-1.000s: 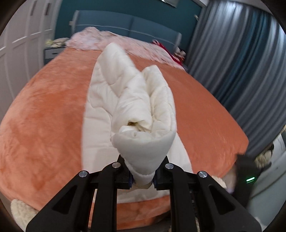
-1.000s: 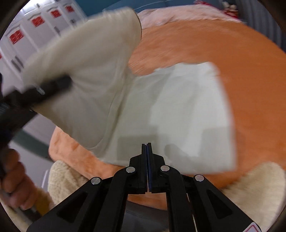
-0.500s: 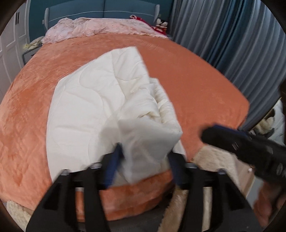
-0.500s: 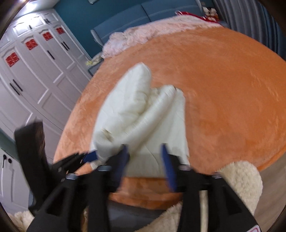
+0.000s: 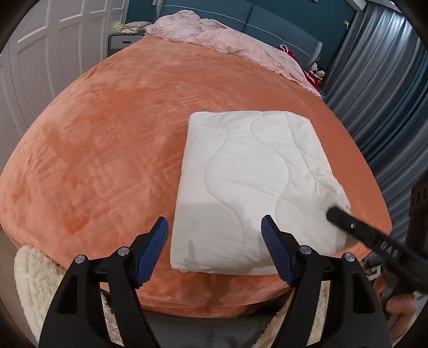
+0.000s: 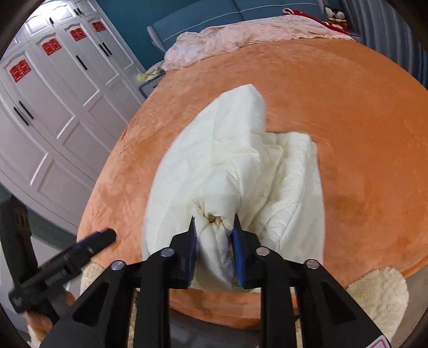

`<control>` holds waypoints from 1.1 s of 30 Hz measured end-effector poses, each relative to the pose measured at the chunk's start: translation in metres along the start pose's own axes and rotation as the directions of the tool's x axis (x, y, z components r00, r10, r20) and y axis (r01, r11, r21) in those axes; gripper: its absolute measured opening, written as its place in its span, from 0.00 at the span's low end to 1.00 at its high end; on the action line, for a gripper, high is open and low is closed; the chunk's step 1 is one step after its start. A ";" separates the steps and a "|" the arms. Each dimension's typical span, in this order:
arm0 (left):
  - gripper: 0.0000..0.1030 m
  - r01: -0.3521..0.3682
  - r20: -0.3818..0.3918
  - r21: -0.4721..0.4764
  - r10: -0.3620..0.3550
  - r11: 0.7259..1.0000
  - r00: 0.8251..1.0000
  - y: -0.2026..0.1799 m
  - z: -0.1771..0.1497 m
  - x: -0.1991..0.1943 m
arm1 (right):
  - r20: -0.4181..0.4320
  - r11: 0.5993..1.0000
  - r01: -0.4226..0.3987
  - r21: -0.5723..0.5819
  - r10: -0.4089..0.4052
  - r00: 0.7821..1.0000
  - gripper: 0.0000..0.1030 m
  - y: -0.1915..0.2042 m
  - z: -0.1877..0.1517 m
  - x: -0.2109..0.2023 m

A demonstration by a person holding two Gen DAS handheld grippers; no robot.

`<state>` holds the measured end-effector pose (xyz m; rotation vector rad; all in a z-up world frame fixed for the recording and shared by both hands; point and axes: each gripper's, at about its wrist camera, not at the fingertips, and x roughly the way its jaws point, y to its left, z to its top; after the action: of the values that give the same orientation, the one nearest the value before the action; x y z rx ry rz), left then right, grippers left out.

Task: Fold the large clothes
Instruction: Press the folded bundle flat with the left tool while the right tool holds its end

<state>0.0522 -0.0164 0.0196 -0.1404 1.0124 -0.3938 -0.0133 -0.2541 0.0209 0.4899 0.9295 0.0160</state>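
A cream quilted garment (image 5: 248,187) lies folded into a rectangle on the orange bed (image 5: 107,150), near the front edge. My left gripper (image 5: 215,241) is open and empty, just in front of the garment's near edge. My right gripper (image 6: 215,235) is shut on a bunched corner of the garment (image 6: 240,166) and lifts that side a little off the bed. The right gripper (image 5: 347,222) reaches the garment's right front corner in the left wrist view. The left gripper (image 6: 99,238) appears blurred at lower left in the right wrist view.
A pink bedspread (image 5: 227,40) lies crumpled at the head of the bed by a blue headboard (image 5: 267,21). White wardrobes (image 6: 48,93) stand on the left, grey curtains (image 5: 382,80) on the right. A fluffy cream rug (image 6: 379,294) lies by the bed's foot.
My left gripper let go of the garment end and opened; the garment dropped flat into a folded rectangle. My right gripper opened, then closed on the garment's right front corner.
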 end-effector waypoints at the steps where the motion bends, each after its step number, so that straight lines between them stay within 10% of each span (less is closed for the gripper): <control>1: 0.66 -0.002 0.002 0.005 0.002 1.000 1.000 -0.002 0.001 -0.001 | 0.010 1.000 -0.014 0.008 0.014 1.000 0.15 -0.004 -0.002 -0.006; 11: 0.63 0.003 -0.050 0.138 0.004 0.990 0.999 -0.050 -0.005 0.033 | -0.045 0.987 0.099 0.126 -0.094 0.995 0.15 -0.070 -0.044 -0.011; 33: 0.61 -0.140 -0.126 0.234 0.173 0.962 0.977 -0.074 -0.034 0.099 | -0.144 0.968 0.250 0.025 -0.243 0.959 0.19 -0.071 -0.053 0.067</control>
<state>0.0506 -0.1204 -0.0556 0.1738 1.1071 -0.3738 -0.0275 -0.2814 -0.0861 0.4133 1.1261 -0.1987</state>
